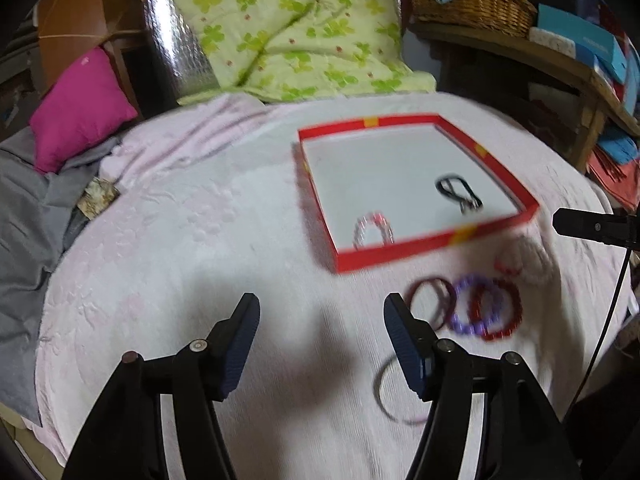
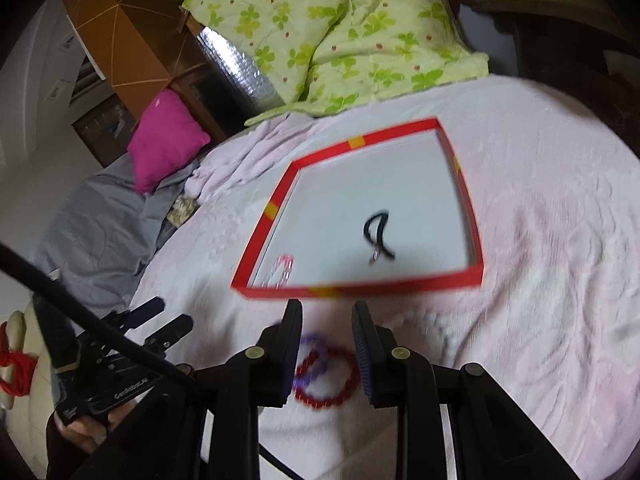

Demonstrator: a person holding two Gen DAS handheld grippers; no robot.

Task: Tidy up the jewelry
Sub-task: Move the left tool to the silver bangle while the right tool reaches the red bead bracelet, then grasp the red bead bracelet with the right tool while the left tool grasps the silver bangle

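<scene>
A shallow red box (image 1: 432, 240) (image 2: 360, 290) with a white floor lies on the pink bedspread. Inside it are a black cord bracelet (image 1: 458, 192) (image 2: 378, 236) and a pink-and-white bead bracelet (image 1: 374, 228) (image 2: 280, 270). In front of the box lie a dark red bangle (image 1: 432, 300), a purple bead bracelet (image 1: 468, 308) (image 2: 316, 344), a red bead bracelet (image 1: 504, 308) (image 2: 328, 376), a white pearl strand (image 1: 532, 260) (image 2: 432, 324) and a thin dark ring (image 1: 400, 396). My left gripper (image 1: 322, 304) (image 2: 160, 320) hangs open and empty over bare bedspread. My right gripper (image 2: 327, 306) hovers open above the purple and red bracelets, gripping nothing.
A green clover quilt (image 1: 288, 28) is heaped behind the box, with a magenta pillow (image 1: 80, 108) and grey cloth (image 1: 28, 216) at the left. A wicker basket (image 1: 472, 0) and boxes sit on a wooden shelf at the right. A black cable (image 1: 608, 320) runs along the bed's right edge.
</scene>
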